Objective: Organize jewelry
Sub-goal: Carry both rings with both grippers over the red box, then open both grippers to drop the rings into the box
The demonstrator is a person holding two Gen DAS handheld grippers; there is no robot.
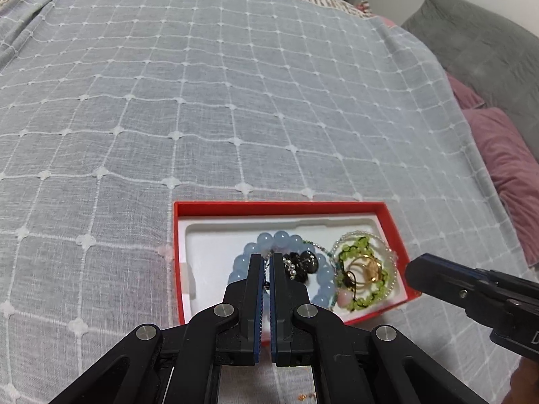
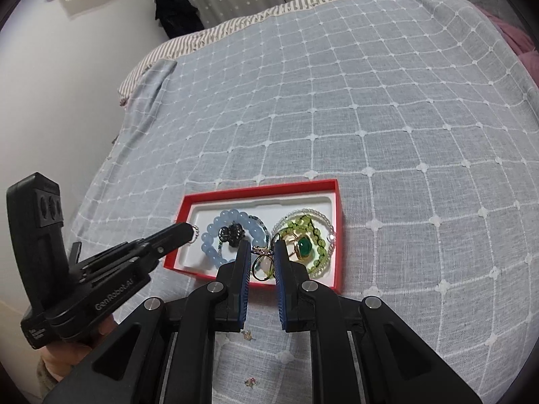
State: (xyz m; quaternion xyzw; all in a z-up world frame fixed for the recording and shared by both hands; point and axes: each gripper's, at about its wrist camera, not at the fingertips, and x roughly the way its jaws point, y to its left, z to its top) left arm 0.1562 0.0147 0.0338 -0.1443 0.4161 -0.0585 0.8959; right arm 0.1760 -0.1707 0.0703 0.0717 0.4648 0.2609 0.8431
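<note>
A red box (image 1: 279,206) (image 2: 259,191) with a white liner lies on the grey checked bedspread. In it lie a blue bead bracelet (image 1: 283,238) (image 2: 215,225), a dark charm (image 1: 303,262) (image 2: 230,232), green bead bracelets (image 1: 357,249) (image 2: 303,224) and gold rings, one with a green stone (image 2: 305,245). My left gripper (image 1: 268,259) (image 2: 192,230) is shut on a small pearl-trimmed ring (image 2: 193,235) over the box's left part. My right gripper (image 2: 263,252) (image 1: 417,276) is partly open above the box's front edge, with thin gold rings (image 2: 261,267) between its fingers.
The bedspread (image 1: 202,101) stretches far beyond the box. Pink and grey pillows (image 1: 505,155) lie at the right. A wall and a dark garment (image 2: 175,10) are at the bed's far left. Tiny bits (image 2: 249,335) lie on the cloth near the box.
</note>
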